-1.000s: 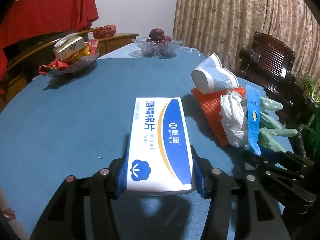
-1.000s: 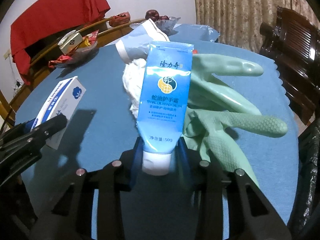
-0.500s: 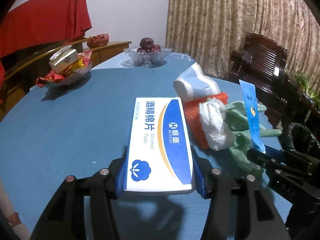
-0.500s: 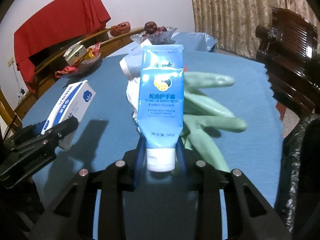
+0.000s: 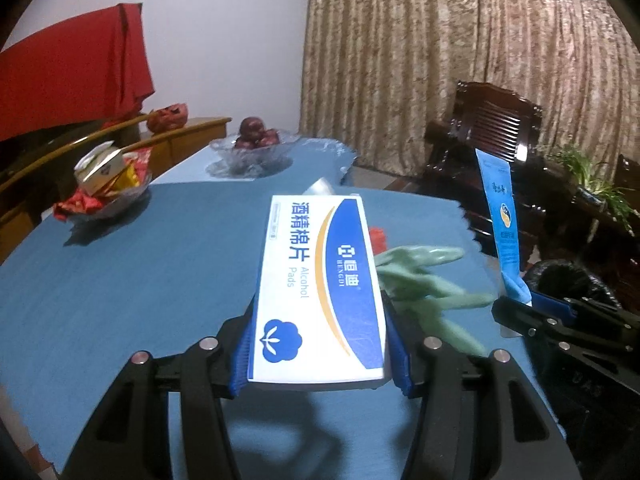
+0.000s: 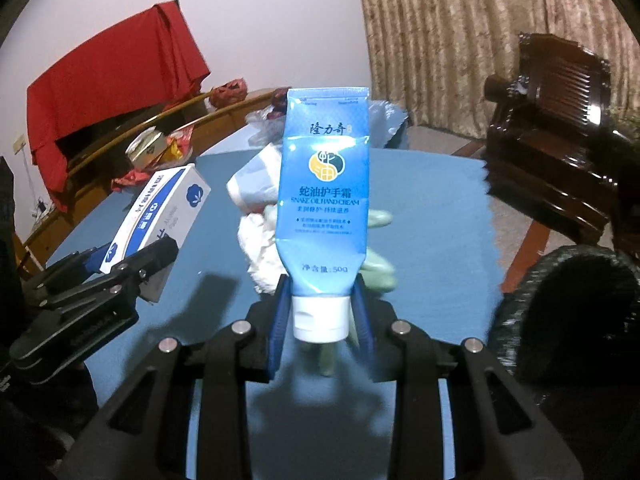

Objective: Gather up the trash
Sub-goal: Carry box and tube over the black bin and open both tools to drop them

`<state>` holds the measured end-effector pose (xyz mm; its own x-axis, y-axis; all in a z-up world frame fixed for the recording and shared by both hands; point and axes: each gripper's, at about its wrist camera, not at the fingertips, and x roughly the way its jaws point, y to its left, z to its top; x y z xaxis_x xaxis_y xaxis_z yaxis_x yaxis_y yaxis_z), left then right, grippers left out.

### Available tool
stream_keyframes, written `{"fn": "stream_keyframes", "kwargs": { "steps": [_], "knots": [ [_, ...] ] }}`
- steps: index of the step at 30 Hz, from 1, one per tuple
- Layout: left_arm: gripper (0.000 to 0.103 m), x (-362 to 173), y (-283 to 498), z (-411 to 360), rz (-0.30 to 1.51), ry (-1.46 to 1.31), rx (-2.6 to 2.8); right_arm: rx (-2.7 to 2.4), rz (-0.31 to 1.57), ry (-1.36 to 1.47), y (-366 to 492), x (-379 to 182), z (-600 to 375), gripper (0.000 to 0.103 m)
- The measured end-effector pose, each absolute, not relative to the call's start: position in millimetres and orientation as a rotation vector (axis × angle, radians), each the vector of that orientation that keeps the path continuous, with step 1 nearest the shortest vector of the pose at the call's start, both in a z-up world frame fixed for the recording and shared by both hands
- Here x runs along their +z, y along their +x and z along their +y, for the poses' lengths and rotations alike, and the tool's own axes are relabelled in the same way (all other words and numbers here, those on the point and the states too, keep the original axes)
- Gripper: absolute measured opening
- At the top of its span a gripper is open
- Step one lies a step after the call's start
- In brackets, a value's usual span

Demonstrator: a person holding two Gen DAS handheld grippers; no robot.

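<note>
My left gripper is shut on a white and blue alcohol pads box and holds it above the blue table. My right gripper is shut on a blue hand cream tube, held upright by its white cap end. The tube also shows in the left wrist view, and the box in the right wrist view. Green rubber gloves, crumpled white tissue and a bit of red mesh lie on the table beyond the grippers.
A black trash bag gapes at the table's right edge. A glass fruit bowl and a dish of snack packets stand at the far side. A dark wooden chair stands beyond the table by the curtains.
Both grippers have lifted and tilted upward with their loads. The box now hides most of the red mesh and the tissue in the left view. The trash bag shows larger at right.
</note>
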<state>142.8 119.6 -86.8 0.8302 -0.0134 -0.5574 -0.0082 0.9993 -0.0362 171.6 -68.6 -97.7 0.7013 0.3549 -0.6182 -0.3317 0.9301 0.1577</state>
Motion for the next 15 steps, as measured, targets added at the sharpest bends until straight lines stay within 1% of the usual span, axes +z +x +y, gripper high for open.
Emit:
{"fn": "stream_keyframes", "kwargs": {
  "steps": [15],
  "knots": [
    [0.054,-55.9,138.3,32.1,0.522,-0.014,-0.178,0.193,0.616,0.061,128.9,-64.5,-175.6,0.029]
  ]
}}
